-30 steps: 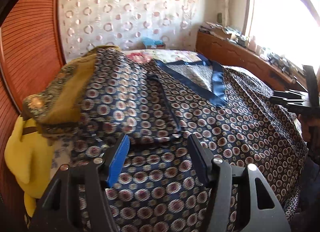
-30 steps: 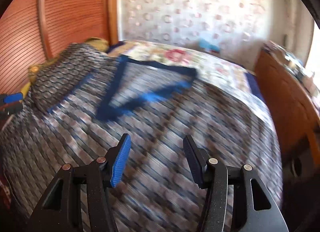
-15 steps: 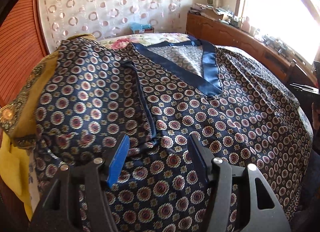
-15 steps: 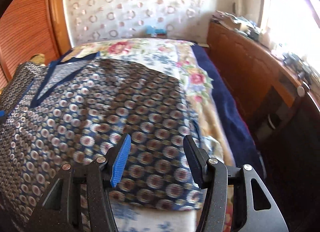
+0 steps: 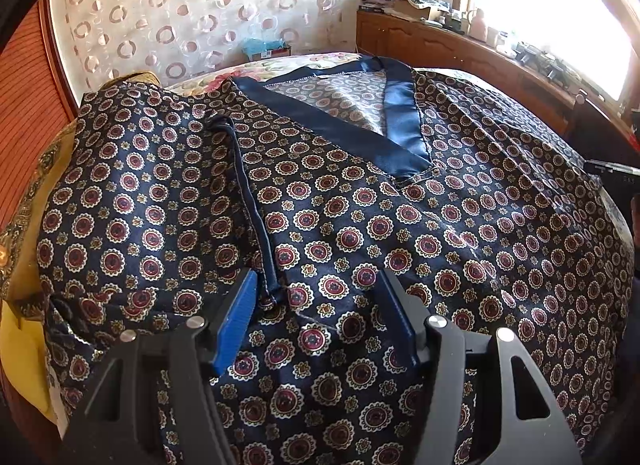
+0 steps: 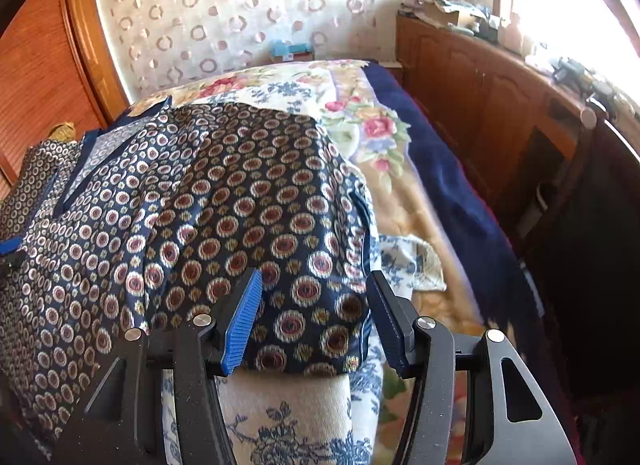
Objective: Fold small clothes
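Hovering, both tongs released: left tongs (image 5: pixel 316 297), right tongs (image 6: pixel 314 297) over patterned top (image 5: pixel 400 225).

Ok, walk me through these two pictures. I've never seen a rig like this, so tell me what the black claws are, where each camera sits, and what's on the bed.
Each black claw is a hand-held two-finger gripper with a fisheye camera looking along its fingers. One picture is from the left gripper, the other from the right gripper. Both stand open and hold nothing. Spread on the floral bedspread lies a navy patterned shirt with a plain blue V-neck collar. The left gripper hovers by a sleeve seam, the right over the shirt's other sleeve at the bed edge. A yellow garment lies further left.
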